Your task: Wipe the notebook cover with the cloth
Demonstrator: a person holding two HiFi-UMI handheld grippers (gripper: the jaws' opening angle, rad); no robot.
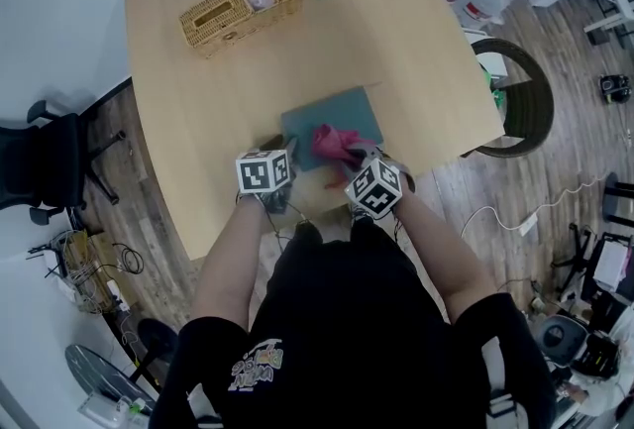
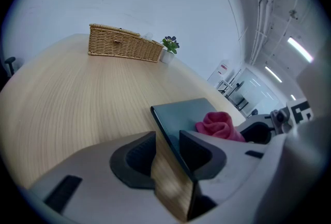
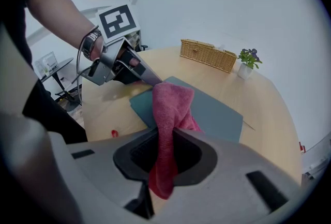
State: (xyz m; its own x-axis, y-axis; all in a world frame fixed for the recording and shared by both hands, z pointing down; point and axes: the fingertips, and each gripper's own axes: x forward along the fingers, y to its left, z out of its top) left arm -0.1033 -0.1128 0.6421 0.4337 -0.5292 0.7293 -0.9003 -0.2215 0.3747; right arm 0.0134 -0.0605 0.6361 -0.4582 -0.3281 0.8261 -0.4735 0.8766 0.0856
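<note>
right gripper (image 3: 164,154) pinches cloth (image 3: 172,100) atop notebook (image 3: 217,114) — left gripper (image 2: 166,153), jaws spread, straddles edge

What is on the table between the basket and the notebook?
Nothing. The head view shows only bare table between the basket and the notebook.

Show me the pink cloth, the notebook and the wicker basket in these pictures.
pink cloth (image 3: 171,106): right gripper view, middle of its bunched fold.
notebook (image 3: 220,114): right gripper view, bare cover right of the cloth.
wicker basket (image 2: 124,49): left gripper view, its woven front wall.
</note>
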